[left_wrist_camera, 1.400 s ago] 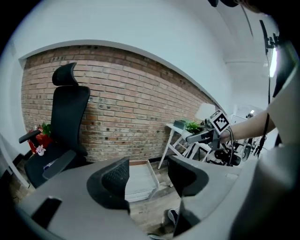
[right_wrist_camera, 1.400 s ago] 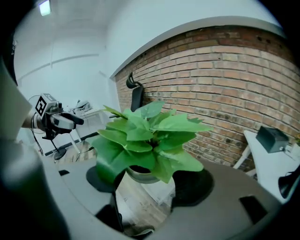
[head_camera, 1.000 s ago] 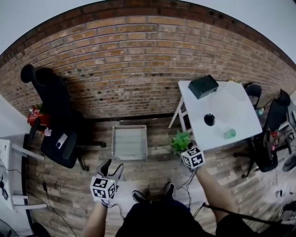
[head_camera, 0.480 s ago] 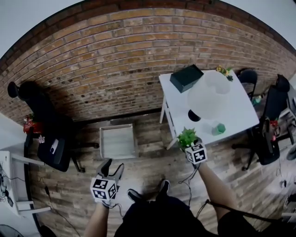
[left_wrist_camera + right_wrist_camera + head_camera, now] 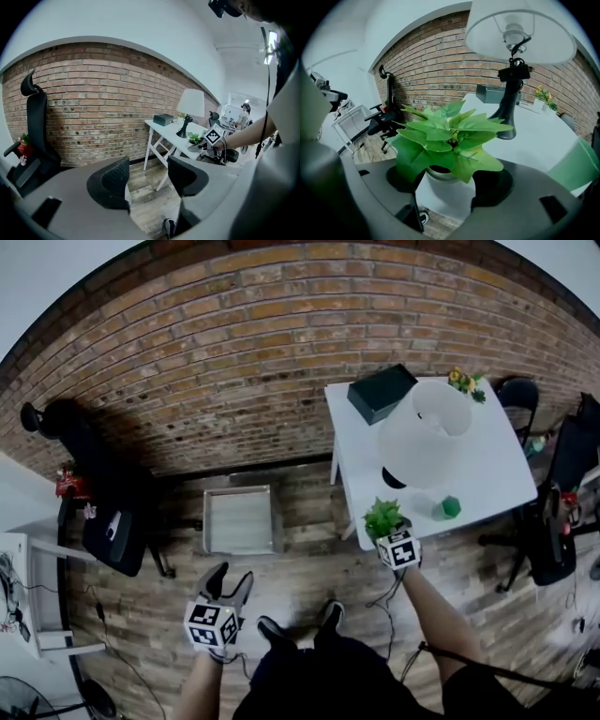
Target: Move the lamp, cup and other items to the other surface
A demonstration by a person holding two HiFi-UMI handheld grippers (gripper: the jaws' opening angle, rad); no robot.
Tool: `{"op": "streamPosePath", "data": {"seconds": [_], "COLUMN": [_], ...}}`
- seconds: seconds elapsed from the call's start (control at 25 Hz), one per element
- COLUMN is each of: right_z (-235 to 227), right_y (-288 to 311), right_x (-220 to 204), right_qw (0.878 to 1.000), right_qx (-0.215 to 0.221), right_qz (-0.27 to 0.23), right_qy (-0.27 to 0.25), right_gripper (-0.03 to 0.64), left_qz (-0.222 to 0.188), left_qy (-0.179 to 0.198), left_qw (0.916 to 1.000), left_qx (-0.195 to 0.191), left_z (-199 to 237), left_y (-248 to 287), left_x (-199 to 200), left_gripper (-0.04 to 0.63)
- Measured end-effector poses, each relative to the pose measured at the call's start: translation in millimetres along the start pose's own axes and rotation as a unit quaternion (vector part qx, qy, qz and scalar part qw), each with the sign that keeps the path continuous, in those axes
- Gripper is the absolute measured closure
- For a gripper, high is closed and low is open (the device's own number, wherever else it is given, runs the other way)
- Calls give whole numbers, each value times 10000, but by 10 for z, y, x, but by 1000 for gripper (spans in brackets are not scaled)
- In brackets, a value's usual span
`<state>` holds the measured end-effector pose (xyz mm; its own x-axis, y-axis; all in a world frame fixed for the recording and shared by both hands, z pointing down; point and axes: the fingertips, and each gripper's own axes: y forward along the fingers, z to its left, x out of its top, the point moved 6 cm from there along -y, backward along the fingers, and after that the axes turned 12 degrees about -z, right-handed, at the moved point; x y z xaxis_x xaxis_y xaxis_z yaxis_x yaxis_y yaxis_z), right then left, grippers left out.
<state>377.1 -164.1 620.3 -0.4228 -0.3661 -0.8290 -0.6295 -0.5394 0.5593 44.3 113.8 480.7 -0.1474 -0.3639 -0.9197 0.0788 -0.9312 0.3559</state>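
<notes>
Right gripper view puts the right claw (image 5: 446,183) grasping a leafy green plant in a round white pot (image 5: 449,140), its pads pressed on either side of the pot. The pot hangs at the near edge of the flat white desk (image 5: 546,133), with floorboards showing beneath it. Beyond the claw on that desk stands the white-shaded lamp on a black stem (image 5: 509,101), and off to the claw's right sits the translucent green cup (image 5: 577,168), so I judge those two delivered and the plant to be the item now in transit. My left claw (image 5: 147,180) is released and empty, held low over the wood-plank floor (image 5: 145,206). Next I would need to carry the plant further over the desk and lower it onto the bare patch short of the lamp's base and clear of the cup. Only then should I let go.
</notes>
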Motion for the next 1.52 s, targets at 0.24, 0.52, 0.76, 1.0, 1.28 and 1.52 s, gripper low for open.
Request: {"op": "streamPosePath", "data": {"seconds": [0.24, 0.52, 0.76, 1.0, 1.28, 1.52], "right_z": [1, 9, 71, 321, 618, 1040], "right_y": [73, -44, -487, -1061, -1452, -1487], "right_x": [-21, 12, 64, 352, 1010, 1613], "right_qw": [9996, 9991, 9971, 9874, 9728, 9690], "right_qx": [165, -6, -433, -732, -1044, -749], "right_qz": [56, -68, -318, -858, -1707, -2213], "right_qy": [202, 418, 532, 1108, 1166, 801], "right_gripper": [307, 229, 229, 244, 333, 354], "left_qz": [12, -20, -162, -376, -487, -847], "left_qy": [-34, -120, 9, 66, 337, 428], "left_qw": [10000, 9999, 9996, 9982, 9958, 9925], "left_qx": [32, -8, -237, -459, -701, -777], "left_z": [-73, -1, 207, 434, 587, 675], "left_y": [19, -48, -108, -196, -341, -449], "left_x": [-54, -40, 36, 209, 337, 593], "left_gripper": [342, 342, 342, 342, 344, 344]}}
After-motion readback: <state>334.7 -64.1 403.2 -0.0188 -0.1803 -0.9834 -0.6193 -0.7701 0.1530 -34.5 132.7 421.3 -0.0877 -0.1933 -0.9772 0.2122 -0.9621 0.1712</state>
